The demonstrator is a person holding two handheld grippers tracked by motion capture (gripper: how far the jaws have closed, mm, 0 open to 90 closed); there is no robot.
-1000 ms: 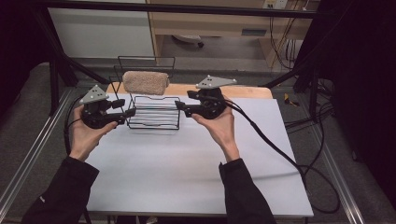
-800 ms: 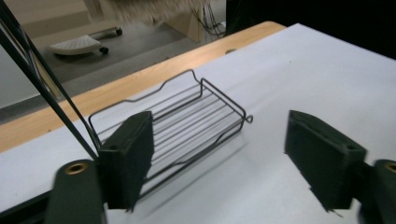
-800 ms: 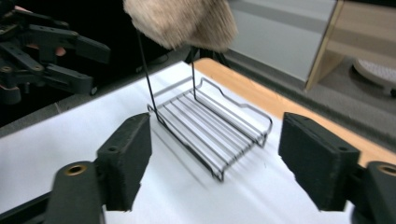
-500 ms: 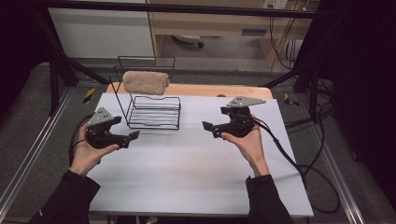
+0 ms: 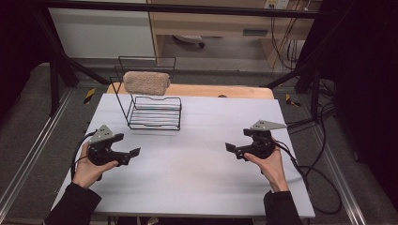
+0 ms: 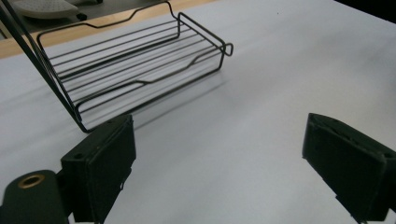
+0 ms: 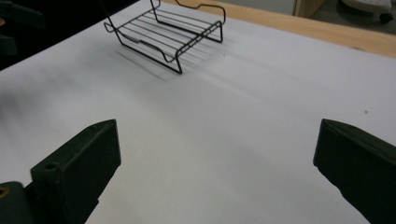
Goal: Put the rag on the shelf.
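One wire rack (image 5: 155, 112) stands on the white table (image 5: 197, 187), toward its far left, with one rolled beige towel (image 5: 146, 82) resting on top of its tall back frame; two grippers work the near half, one in each hand. At the left, the left gripper (image 5: 133, 152) sits low over the table just in front of the rack and a little to its left, jaws released and spread wide with nothing between them; in the left gripper view the rack (image 6: 140, 65) lies just beyond its tips, apart from them, and the upper part of the rack's back frame is cut off by the picture's edge. Between the two hands lies a broad bare stretch of tabletop (plenty of room to move). At the right, the right gripper (image 5: 231, 148) is well apart from the rack, near the table's right edge; its jaws have just been opening and stand wide with only bare table between them. In the right gripper view the rack (image 7: 168, 32) shows far off, its top cut off.
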